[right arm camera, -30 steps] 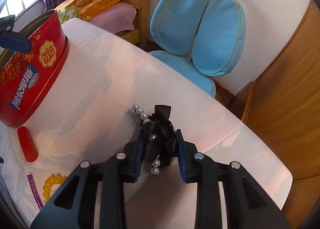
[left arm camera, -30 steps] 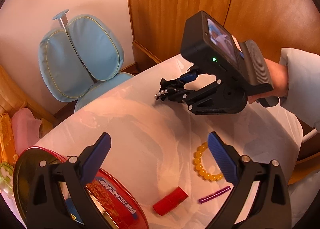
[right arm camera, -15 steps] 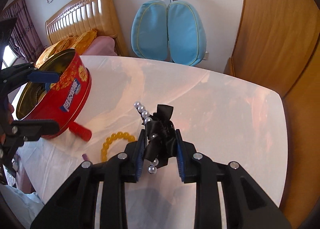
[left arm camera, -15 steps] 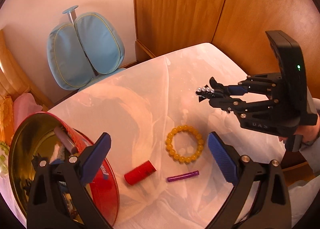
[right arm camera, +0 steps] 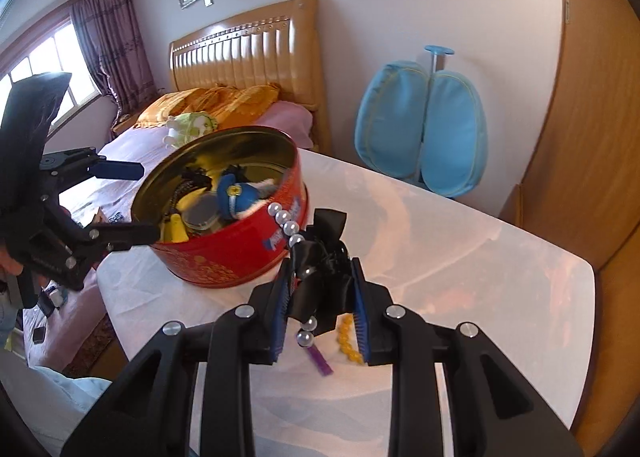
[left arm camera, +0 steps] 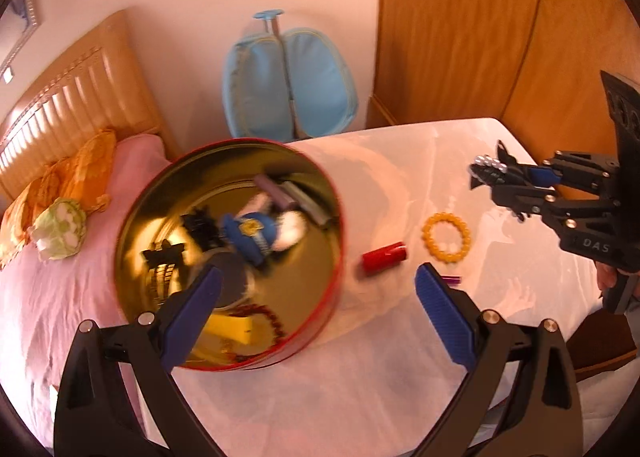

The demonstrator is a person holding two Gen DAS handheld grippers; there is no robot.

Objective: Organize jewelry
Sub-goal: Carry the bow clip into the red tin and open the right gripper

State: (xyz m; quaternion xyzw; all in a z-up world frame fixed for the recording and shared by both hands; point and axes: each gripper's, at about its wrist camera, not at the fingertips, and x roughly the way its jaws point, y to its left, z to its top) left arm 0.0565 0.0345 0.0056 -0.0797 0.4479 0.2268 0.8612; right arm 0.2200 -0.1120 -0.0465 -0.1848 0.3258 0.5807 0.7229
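Two grippers are up over the white table [right arm camera: 460,257], and yours on the right carries the piece that matters. Your right gripper [right arm camera: 320,297] is clenched on a black bow hair clip [right arm camera: 320,261] strung with pearls, its string of beads running along the fingers and poking out past the tips toward the red tin [right arm camera: 240,257]. The tin lies ahead and to the left of those jaws, near, its open mouth facing up; the drop looks to turn on carrying the clip over that rim. Your left gripper [left arm camera: 316,317] hangs wide open with nothing between its pads, right above the tin's mouth and closer to it than the right, so it may crowd the way in. Below your right fingers lie a yellow bead bracelet [left arm camera: 446,235] and a purple stick [right arm camera: 320,363], with a red tube [left arm camera: 384,255] between bracelet and tin. Beyond stand a blue chair [right arm camera: 424,113] and a bed [right arm camera: 240,97].
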